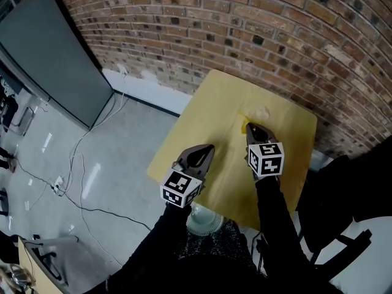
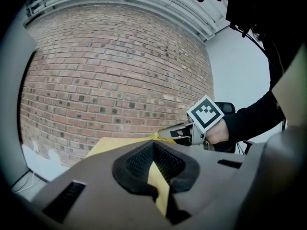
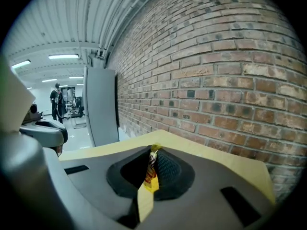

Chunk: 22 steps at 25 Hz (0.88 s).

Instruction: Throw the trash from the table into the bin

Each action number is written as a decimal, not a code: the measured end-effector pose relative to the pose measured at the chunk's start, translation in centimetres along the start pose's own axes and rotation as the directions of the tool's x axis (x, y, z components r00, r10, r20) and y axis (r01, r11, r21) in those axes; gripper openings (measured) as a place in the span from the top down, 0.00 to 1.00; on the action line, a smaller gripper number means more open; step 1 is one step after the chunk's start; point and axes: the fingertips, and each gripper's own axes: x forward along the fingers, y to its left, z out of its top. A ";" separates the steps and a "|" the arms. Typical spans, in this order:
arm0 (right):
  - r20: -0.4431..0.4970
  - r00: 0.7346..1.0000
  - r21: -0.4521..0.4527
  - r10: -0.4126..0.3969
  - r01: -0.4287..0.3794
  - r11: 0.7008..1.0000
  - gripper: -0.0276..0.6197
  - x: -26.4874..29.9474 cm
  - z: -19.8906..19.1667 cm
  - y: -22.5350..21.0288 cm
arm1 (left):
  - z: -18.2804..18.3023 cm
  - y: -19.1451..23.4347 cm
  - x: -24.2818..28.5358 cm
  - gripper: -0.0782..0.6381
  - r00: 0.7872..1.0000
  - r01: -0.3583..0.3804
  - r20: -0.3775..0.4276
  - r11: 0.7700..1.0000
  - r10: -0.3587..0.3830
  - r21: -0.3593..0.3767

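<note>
The right hand-held gripper [image 3: 153, 153] is clamped on a small yellow wrapper [image 3: 151, 170], over the counter [image 1: 223, 94] by the brick wall [image 1: 257, 23]. The left hand-held gripper [image 2: 153, 146] hangs alongside, jaws together on nothing. Only a thin edge looks caught, so I'd keep that pinch firm. Carry it low to the round pale vessel [image 1: 201, 221] under the counter's near edge, likely the bin, and release only once above it. A pale scrap [image 1: 264, 112] lies further back on the counter.

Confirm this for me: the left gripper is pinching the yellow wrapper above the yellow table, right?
Not quite. The right gripper is the one pinching the yellow wrapper above the yellow table. The right gripper view shows the wrapper clamped between its shut jaws. The left gripper has its jaws together on nothing.
</note>
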 end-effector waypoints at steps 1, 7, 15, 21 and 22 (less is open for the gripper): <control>0.008 1.000 -0.004 -0.010 0.010 1.000 0.94 -0.5 0.3 0.3 | 0.1 -0.1 -0.5 0.89 1.000 0.003 0.004 1.000 -0.003 0.001; 0.043 0.998 -0.006 -0.042 0.043 0.999 0.94 -3.4 0.8 3.3 | -0.1 -0.6 -4.2 0.89 1.000 0.022 0.015 1.000 -0.022 0.006; 0.063 0.995 0.000 -0.074 0.074 0.997 0.94 -7.4 0.2 7.7 | -0.4 -1.3 -8.7 0.89 0.998 0.063 0.023 0.998 -0.064 0.026; 0.085 0.991 -0.007 -0.107 0.108 0.994 0.94 -10.3 0.7 10.6 | -0.1 -2.0 -12.0 0.89 0.994 0.098 0.042 0.994 -0.100 0.042; 0.091 0.989 -0.006 -0.113 0.114 0.993 0.94 -10.7 0.8 11.0 | 0.0 -2.1 -12.5 0.89 0.993 0.103 0.044 0.994 -0.105 0.045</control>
